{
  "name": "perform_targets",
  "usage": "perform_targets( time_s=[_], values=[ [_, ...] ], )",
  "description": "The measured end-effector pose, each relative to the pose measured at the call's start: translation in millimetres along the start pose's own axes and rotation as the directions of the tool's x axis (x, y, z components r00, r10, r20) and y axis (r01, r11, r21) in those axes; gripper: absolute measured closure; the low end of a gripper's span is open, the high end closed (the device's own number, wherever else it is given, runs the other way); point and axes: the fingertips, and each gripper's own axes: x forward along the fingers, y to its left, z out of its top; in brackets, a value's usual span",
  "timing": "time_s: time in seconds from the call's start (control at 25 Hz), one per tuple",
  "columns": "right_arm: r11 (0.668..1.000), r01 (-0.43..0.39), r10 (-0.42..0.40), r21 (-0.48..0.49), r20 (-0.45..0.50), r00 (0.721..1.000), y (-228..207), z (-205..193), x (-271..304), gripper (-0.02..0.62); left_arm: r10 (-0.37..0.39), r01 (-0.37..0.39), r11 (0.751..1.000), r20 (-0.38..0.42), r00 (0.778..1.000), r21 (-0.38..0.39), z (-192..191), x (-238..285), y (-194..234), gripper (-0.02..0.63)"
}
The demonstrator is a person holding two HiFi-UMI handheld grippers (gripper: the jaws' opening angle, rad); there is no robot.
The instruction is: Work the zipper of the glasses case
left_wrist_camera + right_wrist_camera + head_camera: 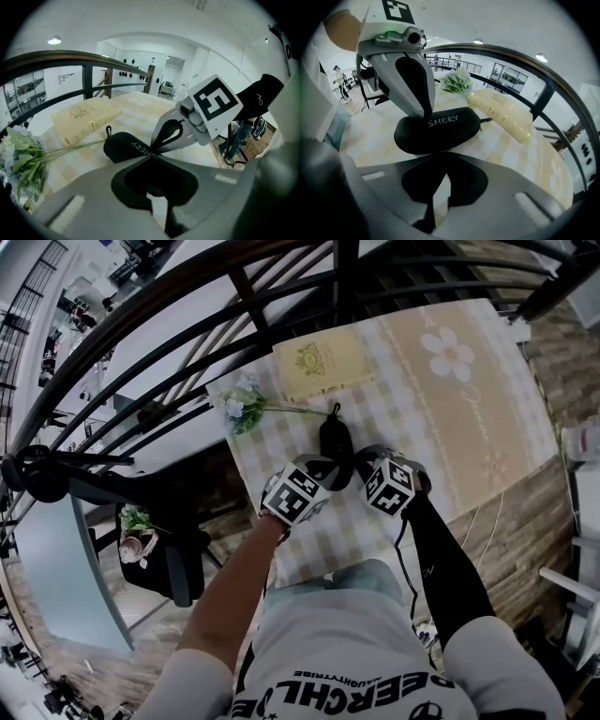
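1. On the beige checked tablecloth (441, 465) in the head view, a black oval zip-up glasses case (335, 439) lies just below a cream rectangular pack (323, 362) with a gold crest. A sprig of pale artificial flowers (242, 409) is beside it. The left gripper (323, 474) and right gripper (366, 465) converge on the case's near part.
2. Left gripper view: white letters "HERY" show upside down on the case. This gripper's jaws are closed at the case's end, right against the right gripper's closed tips.
3. Right gripper view: "SHERY" reads clearly. These jaws are closed, tips at the case's near edge. Whether a zipper tab is pinched is too small to tell.
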Motion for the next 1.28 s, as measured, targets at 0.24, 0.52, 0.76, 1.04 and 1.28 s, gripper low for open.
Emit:
perform_targets(
  time_s=[0.24, 0.52, 0.76, 1.04, 1.28],
  values=[
    [1.000, -0.010, 0.010, 0.003, 0.002, 1.000, 9.2, -2.8, -3.3, 0.566, -0.005, 0.005, 1.000, -0.002, 1.000, -0.003, 0.7, -0.2, -0.3, 0.597],
    [1.000, -0.021, 0.021, 0.003, -0.001, 1.000, 20.1, -5.9, -5.4, 0.566, -0.007, 0.008, 1.000, 0.006, 1.000, -0.010, 0.8, 0.6, -0.3, 0.597],
    [0.999, -0.029, 0.029, 0.013, -0.001, 1.000, 29.9, -7.6, -6.4, 0.566, -0.009, 0.009, 1.000, 0.009, 1.000, -0.013, 0.2, 0.8, 0.3, 0.597],
    [0.999, -0.047, 0.048, 0.020, -0.008, 0.999, 45.6, -8.6, -8.0, 0.566, -0.002, 0.002, 1.000, 0.011, 1.000, -0.013, -0.2, -0.1, 0.5, 0.597],
    [0.997, -0.071, 0.072, 0.016, -0.005, 0.997, 58.9, -9.9, -7.6, 0.566, 0.011, -0.010, 0.999, 0.026, 1.000, -0.043, -0.3, -0.5, 1.5, 0.597]
  ],
)
